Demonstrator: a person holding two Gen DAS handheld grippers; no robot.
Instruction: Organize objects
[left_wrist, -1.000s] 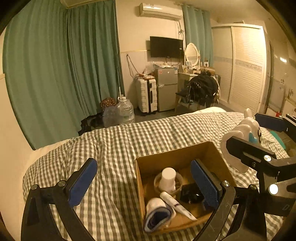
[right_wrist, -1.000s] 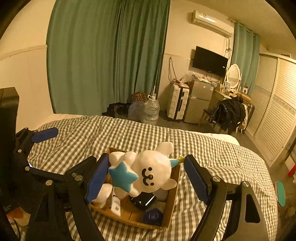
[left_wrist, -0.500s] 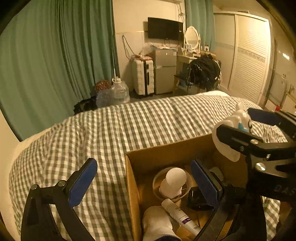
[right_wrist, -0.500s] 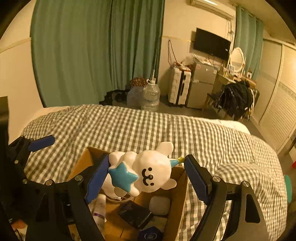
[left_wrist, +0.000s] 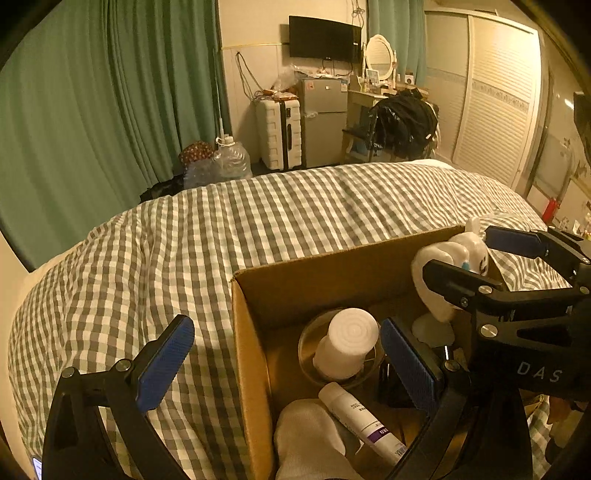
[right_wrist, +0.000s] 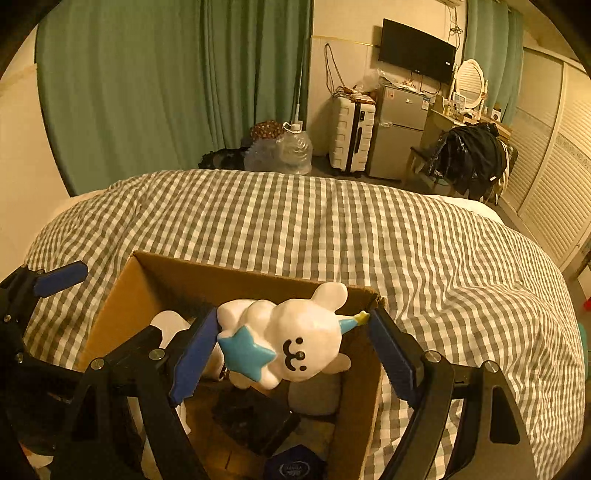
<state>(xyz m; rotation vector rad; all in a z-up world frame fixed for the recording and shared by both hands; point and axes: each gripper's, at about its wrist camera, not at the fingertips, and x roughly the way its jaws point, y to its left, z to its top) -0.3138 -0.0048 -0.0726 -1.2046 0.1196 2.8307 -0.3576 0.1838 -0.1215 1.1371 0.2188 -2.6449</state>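
An open cardboard box (left_wrist: 255, 354) (right_wrist: 118, 302) sits on the checked bed. Inside lie a white bottle in a round dish (left_wrist: 347, 343), a tube (left_wrist: 362, 421), a rolled white sock (left_wrist: 306, 439) and dark items (right_wrist: 255, 417). My right gripper (right_wrist: 291, 350) is shut on a white bunny figure with a blue star (right_wrist: 284, 343) (left_wrist: 450, 273), held over the box's right side. My left gripper (left_wrist: 288, 365) is open and empty, straddling the box's left wall.
The grey-and-white checked bedspread (left_wrist: 221, 229) (right_wrist: 443, 258) spreads all around the box. Beyond the bed are green curtains (left_wrist: 92, 110), water jugs (left_wrist: 225, 162), a white suitcase (left_wrist: 277, 133), a small fridge (left_wrist: 325, 118) and a chair with dark clothes (left_wrist: 402, 122).
Both grippers have moved forward and down toward the box, which now looms larger. The bunny figure, still gripped, has come lower over the box's right side.
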